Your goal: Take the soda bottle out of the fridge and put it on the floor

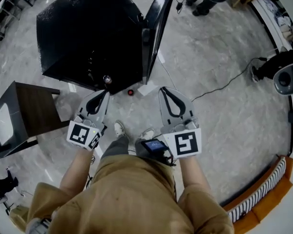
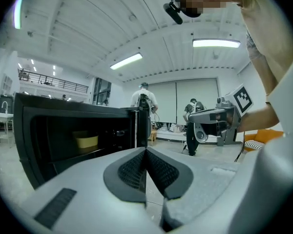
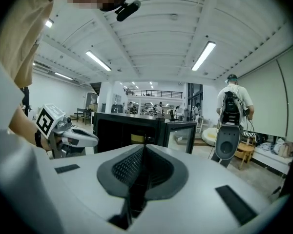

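Both tools, left tool [image 1: 105,94] and right tool [image 1: 164,90], are pressed together and empty, held level side by side facing the open fridge [image 1: 83,28]. What appears to be the red-capped soda bottle [image 1: 131,92] stands on the floor [image 1: 219,57] at the fridge's front corner by its door [image 1: 158,18], which suggests the delivery is done.

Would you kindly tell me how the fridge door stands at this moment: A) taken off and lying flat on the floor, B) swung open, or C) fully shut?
B: in the head view the fridge door stands swung out from the black fridge, and the left gripper view looks straight into the fridge's open inside.
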A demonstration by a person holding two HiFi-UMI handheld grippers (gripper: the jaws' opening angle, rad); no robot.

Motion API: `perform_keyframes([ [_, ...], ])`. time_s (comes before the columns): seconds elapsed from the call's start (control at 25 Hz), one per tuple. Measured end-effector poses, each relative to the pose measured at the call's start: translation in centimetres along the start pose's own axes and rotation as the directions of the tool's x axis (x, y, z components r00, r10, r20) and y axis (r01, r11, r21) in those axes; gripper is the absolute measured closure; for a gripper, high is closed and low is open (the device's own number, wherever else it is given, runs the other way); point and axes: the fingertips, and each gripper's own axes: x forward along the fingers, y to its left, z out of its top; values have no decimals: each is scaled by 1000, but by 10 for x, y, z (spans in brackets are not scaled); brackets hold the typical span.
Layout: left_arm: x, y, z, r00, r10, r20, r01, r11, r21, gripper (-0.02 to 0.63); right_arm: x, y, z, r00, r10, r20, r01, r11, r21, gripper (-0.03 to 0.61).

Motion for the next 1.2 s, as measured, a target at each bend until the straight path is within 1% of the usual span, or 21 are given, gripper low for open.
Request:
perform_keyframes([
  [0.12, -10, 1, 18, 1000, 1, 23, -2, 1000, 9, 611, -16, -13, 8, 999, -32, -9, 32, 999, 3, 575],
  [0.24, -20, 2, 33, 999, -15, 33, 14, 1000, 19, 611, -27, -23, 16, 998, -62, -4, 62, 998, 2, 575],
  [0.36, -28, 6, 51, 998, -21, 53, 20, 999, 30, 611, -34, -29, 32, 995, -93, 27, 92, 996, 5, 575],
  [0.48, -35, 10, 72, 996, -16, 90, 12, 999, 37, 611, -43, -35, 51, 991, -118, 62, 118, 993, 8, 575],
  [0.6, -42, 9, 95, 992, -14, 122, 9, 999, 43, 612, -54, -44, 64, 987, -145, 74, 143, 989, 25, 575],
  [0.68, -48, 10, 108, 990, -4, 143, -3, 999, 47, 612, -62, -50, 69, 985, -160, 72, 159, 987, 19, 575],
  [0.76, -59, 14, 120, 985, 19, 169, -27, 999, 43, 611, -72, -53, 73, 982, -174, 68, 174, 985, 4, 575],
  [0.84, -72, 22, 133, 976, 70, 209, -78, 996, 35, 612, -80, -55, 82, 977, -196, 81, 196, 981, 9, 575],
  [0.96, -96, 42, 147, 945, 177, 275, -186, 982, 7, 612, -84, -52, 99, 969, -217, 120, 213, 976, 43, 575],
  [1.04, -109, 52, 148, 933, 217, 286, -221, 975, -19, 611, -83, -45, 107, 966, -219, 138, 213, 975, 63, 575],
  [1.2, -136, 69, 148, 920, 273, 282, -268, 962, -58, 611, -79, -36, 118, 963, -213, 163, 207, 977, 53, 575],
])
